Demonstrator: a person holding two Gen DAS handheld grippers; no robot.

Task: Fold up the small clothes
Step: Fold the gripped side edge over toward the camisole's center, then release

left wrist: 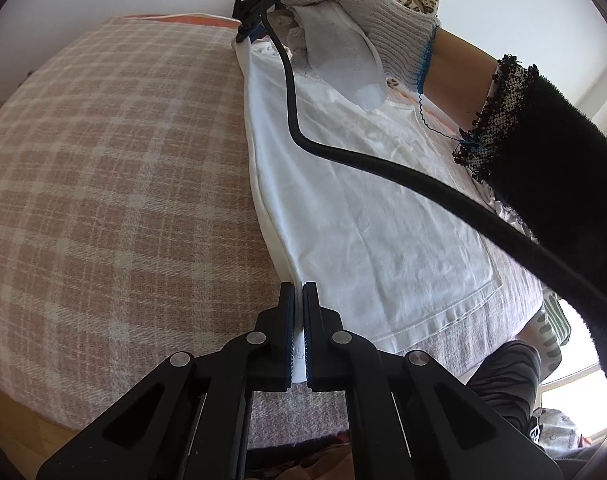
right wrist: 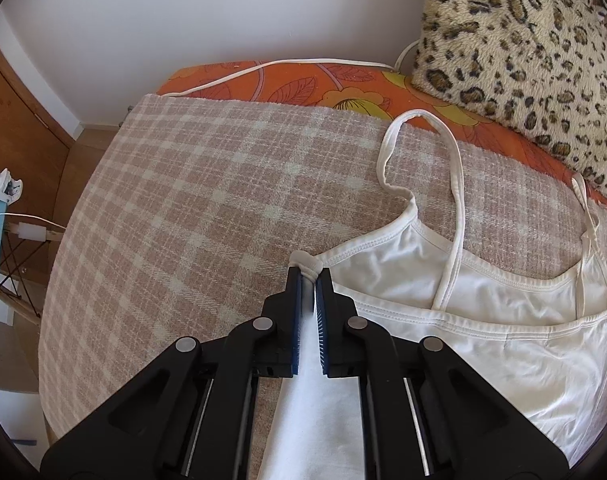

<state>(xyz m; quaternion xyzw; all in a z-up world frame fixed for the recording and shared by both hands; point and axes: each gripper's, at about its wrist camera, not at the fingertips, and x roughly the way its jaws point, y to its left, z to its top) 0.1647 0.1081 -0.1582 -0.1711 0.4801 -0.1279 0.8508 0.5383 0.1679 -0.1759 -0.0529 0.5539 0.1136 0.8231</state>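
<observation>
Plaid blanket (right wrist: 183, 208), pinched white camisole (right wrist: 503, 360)

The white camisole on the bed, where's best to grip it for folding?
Grip the camisole along its left side seam: right gripper at the top corner by the strap, left gripper at the hem corner. It lies flat, so that edge lifts over cleanly.
</observation>
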